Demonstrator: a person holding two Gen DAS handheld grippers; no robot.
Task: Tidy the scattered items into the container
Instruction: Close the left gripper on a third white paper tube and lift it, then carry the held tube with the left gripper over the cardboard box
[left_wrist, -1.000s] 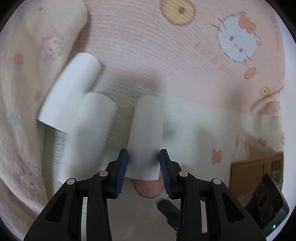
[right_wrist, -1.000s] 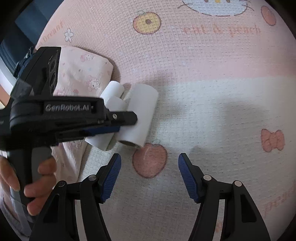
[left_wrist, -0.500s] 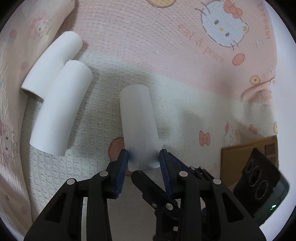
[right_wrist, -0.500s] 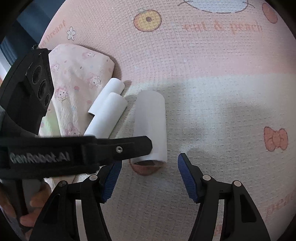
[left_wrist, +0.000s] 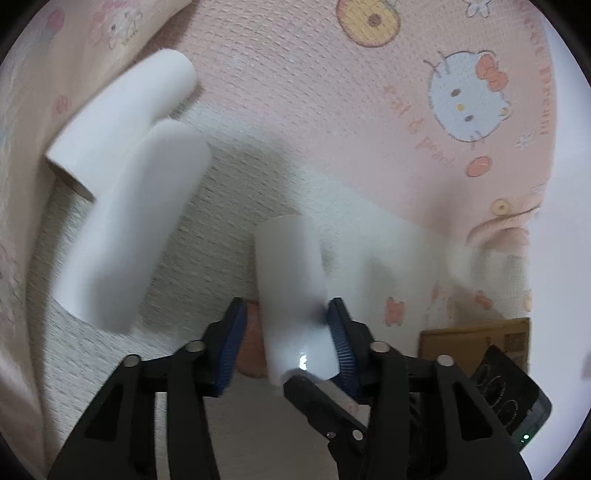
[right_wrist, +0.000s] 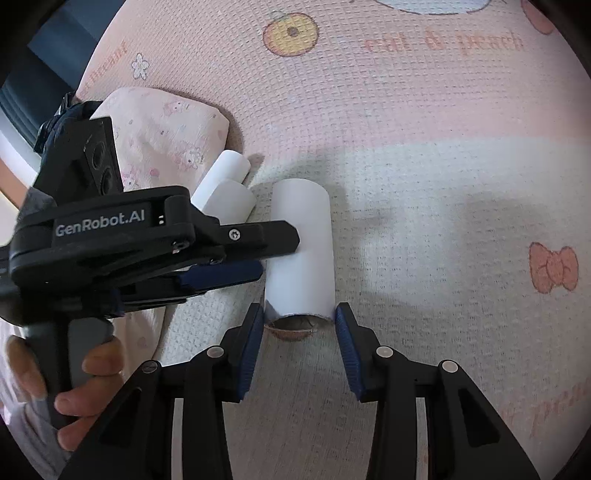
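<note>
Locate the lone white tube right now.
The lone tube lies on the blanket, between the right gripper's fingertips, right of the two paired tubes.

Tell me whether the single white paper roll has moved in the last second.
Yes. The white paper roll moved away from the two other rolls, toward the camera, onto the peach print.

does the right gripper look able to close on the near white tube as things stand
Probably yes. The right gripper is open with its pads flanking the open end of the near white tube. The left gripper is also around that tube, from the side, so they may crowd each other.
</note>
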